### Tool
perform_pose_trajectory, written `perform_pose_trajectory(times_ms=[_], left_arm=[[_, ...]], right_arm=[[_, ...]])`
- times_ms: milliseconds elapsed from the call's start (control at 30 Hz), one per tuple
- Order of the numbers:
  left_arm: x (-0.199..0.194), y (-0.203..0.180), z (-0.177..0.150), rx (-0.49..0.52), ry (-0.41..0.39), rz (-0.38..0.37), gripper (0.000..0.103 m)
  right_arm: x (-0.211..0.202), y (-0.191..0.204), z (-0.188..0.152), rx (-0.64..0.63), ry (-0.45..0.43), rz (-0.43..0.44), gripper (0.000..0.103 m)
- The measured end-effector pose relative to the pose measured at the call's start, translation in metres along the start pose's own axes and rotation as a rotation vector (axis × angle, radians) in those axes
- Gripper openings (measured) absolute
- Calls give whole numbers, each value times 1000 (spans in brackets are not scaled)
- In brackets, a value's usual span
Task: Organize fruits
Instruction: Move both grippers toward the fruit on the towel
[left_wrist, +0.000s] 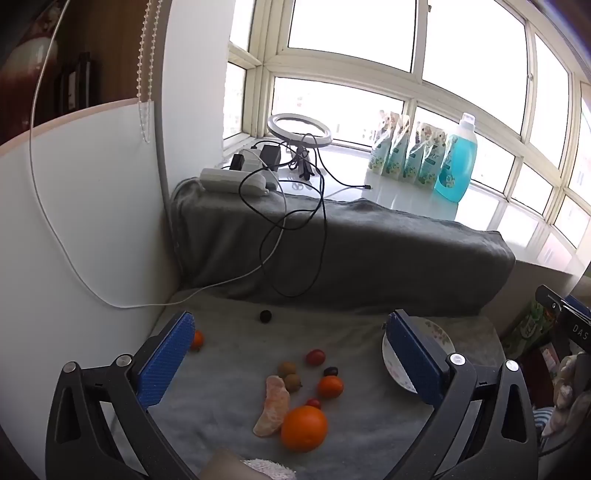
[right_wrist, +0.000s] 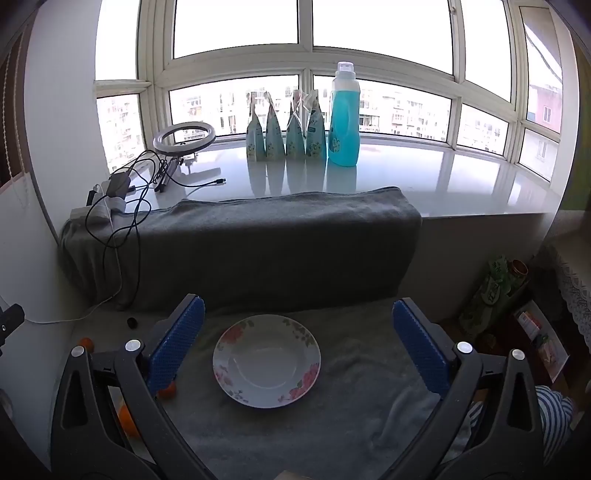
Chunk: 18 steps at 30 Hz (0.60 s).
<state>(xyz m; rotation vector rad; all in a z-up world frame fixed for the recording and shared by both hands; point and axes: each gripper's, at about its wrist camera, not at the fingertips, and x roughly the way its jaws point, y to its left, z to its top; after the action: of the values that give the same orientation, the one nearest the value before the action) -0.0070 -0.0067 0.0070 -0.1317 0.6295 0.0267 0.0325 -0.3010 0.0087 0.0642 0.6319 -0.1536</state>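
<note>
Since the floral plate (right_wrist: 266, 360) sits bare, both the left hand-held gripper (left_wrist: 291, 354) and right hand-held gripper (right_wrist: 297, 345) hover wide, empty, above the scattered fruit, the orange (left_wrist: 304, 428) nearest.

A white windowsill (right_wrist: 461, 184) runs beneath a wide bay window (right_wrist: 384, 37). Near its middle, four teal refill pouches (right_wrist: 286, 136) stand in a row, touching a blue detergent bottle (right_wrist: 344, 122) at their right. At the sill's left end sit a ring light (right_wrist: 184, 138), a power strip (left_wrist: 236, 179) and tangled black cables (left_wrist: 295, 221). A grey towel (right_wrist: 240, 243) drapes over the sill's front edge.
</note>
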Motion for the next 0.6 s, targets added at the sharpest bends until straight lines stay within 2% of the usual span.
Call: perform_pose_trajectory(times_ms=[600], left_arm=[[-3,-5,0,14,-8,-10,102]], right_arm=[[1,1,-1,-3,-4,-2,103]])
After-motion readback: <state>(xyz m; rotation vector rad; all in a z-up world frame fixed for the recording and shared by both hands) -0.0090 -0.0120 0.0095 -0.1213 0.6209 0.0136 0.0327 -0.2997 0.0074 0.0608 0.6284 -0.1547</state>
